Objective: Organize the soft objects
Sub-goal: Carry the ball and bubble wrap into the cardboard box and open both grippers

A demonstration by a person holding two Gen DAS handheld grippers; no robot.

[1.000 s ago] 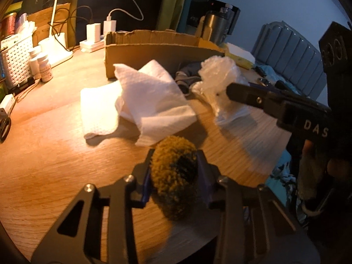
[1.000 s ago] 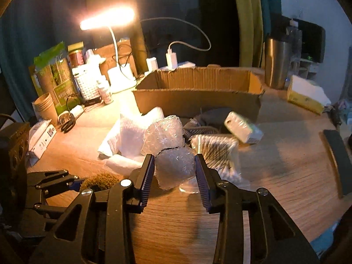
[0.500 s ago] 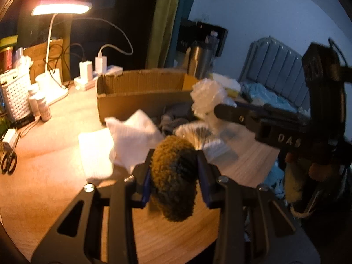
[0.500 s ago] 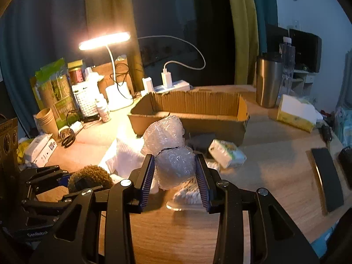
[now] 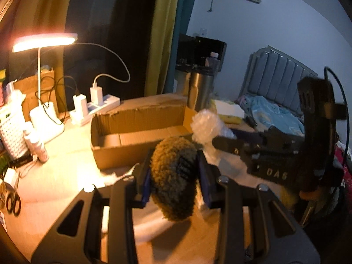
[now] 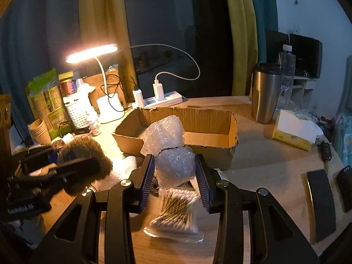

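My left gripper [image 5: 175,176] is shut on a fuzzy brown-olive pom [image 5: 173,176] and holds it above the table, in front of the open cardboard box [image 5: 140,132]. It shows from the side in the right wrist view [image 6: 85,165]. My right gripper [image 6: 175,176] is shut on a wad of clear bubble wrap [image 6: 169,151] and holds it up before the box [image 6: 204,129]. The wad shows in the left wrist view [image 5: 205,127] at the box's right end. The box looks empty inside.
A bag of cotton swabs [image 6: 176,211] lies under my right gripper. White tissues [image 6: 123,169] lie on the table. A lit desk lamp [image 5: 44,41], power strip [image 5: 96,107], steel tumbler [image 6: 265,92], tissue box [image 6: 294,132] and dark flat items [image 6: 321,204] ring the box.
Both grippers have lifted with their loads and moved towards the cardboard box. The tissues and swabs have dropped below and behind the grippers in view.
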